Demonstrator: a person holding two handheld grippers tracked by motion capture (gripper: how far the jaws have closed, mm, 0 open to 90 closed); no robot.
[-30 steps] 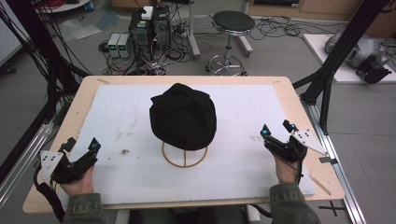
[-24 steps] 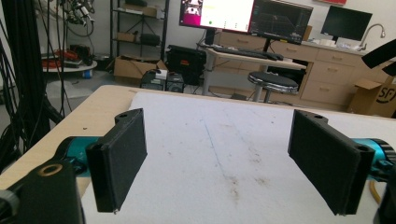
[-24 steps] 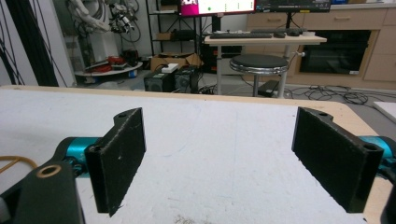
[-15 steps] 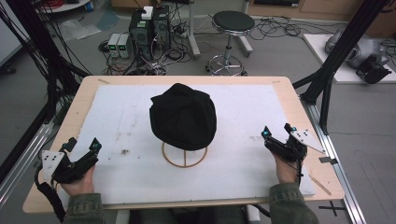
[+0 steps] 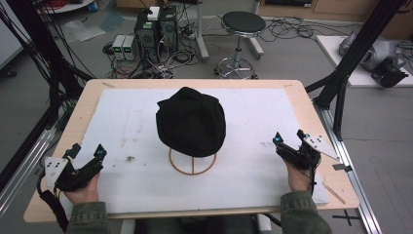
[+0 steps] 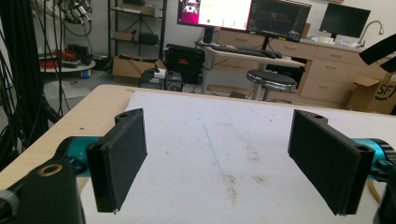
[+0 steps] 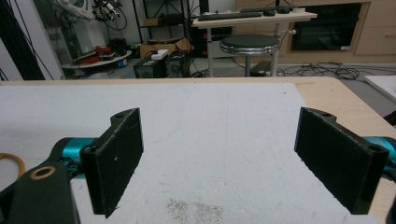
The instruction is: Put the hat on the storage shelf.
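A black hat (image 5: 191,121) sits on a wooden ring stand (image 5: 193,164) in the middle of the white mat (image 5: 243,117). My left gripper (image 5: 86,152) rests low at the mat's near left corner, open, well left of the hat. In the left gripper view its jaws stand wide apart (image 6: 224,163) over bare, smudged mat. My right gripper (image 5: 289,137) lies at the near right, open, right of the stand. The right gripper view shows its jaws spread (image 7: 224,158) with nothing between them, and a sliver of the wooden ring (image 7: 13,164) at the left edge.
The mat covers a wooden table (image 5: 83,107) whose rim shows all round. Black frame posts (image 5: 350,63) stand at both sides. A stool (image 5: 242,24) and computer boxes (image 5: 151,34) stand on the floor beyond the far edge.
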